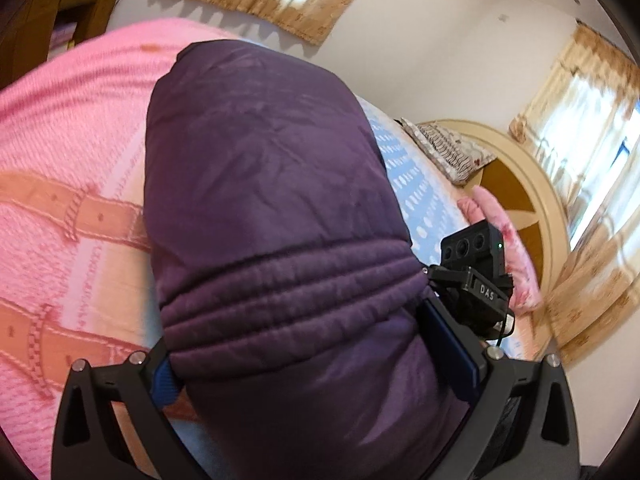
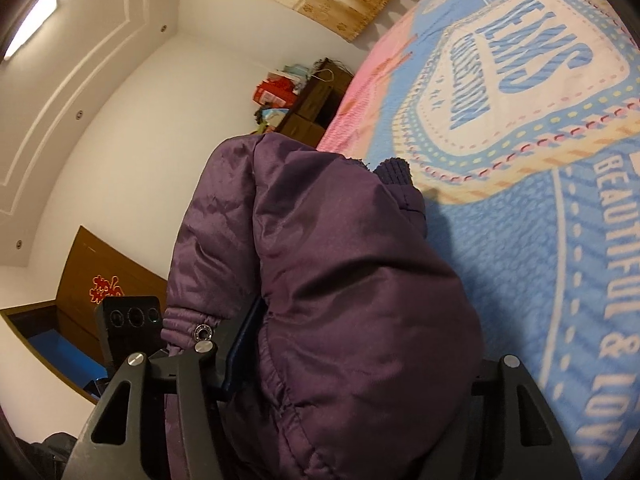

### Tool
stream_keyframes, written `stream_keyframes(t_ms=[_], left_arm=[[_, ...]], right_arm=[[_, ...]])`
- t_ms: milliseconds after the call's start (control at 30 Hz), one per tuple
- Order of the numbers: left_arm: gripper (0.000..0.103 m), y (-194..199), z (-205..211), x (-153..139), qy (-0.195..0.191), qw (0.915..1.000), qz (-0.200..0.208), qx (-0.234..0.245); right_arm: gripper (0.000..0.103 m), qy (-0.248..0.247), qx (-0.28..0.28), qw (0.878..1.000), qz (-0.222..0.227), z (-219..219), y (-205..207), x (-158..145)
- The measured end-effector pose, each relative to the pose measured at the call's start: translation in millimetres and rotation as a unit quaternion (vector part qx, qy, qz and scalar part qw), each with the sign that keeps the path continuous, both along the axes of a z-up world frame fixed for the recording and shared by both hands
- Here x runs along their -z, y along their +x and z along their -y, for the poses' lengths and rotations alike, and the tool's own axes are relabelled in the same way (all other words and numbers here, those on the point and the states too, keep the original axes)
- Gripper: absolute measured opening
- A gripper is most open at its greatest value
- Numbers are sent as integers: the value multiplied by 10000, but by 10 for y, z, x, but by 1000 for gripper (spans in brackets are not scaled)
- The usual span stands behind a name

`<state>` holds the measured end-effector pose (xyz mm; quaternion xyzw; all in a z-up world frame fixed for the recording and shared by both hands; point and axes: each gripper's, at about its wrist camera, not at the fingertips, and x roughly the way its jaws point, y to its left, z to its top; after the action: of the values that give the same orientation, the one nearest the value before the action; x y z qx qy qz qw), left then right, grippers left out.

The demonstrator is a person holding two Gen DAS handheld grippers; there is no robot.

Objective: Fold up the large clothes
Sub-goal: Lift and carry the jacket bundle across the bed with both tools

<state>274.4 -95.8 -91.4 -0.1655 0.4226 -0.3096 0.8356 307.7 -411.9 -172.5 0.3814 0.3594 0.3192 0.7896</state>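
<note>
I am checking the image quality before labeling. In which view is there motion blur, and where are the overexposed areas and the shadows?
Left wrist view: the pink blanket is smeared at the left edge, the windows are blown out white, and the purple jacket stays fairly sharp. Right wrist view: the jacket casts a dark shadow on the blue blanket; the text near the edge bends and blurs.

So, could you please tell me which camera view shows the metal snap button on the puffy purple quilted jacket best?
The right wrist view: the metal snap button sits exposed on the puffy purple quilted jacket. The left wrist view shows only stitched fabric, no snap.
</note>
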Motion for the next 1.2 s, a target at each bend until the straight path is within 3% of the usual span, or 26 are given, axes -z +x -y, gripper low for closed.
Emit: stream_keyframes(t_ms=[267,600,933,1200], left_arm=[[103,-183,-136,-183,599,9966,554,83],[103,-340,-381,-414,1068,9887,1048,-137],[103,-460,-803,-558,1266,9813,1266,-702],[103,-463,-1314,-501,1291,9764,1193,-1255]], right_arm=[[60,395,-162,9989,183,-142,-86,-16],[60,692,-508,9954,420,-748,61,-117],[59,802,-1255,9876,492,-1716,454,-326],[59,569,-1773,9818,371,-2517,689,-361]])
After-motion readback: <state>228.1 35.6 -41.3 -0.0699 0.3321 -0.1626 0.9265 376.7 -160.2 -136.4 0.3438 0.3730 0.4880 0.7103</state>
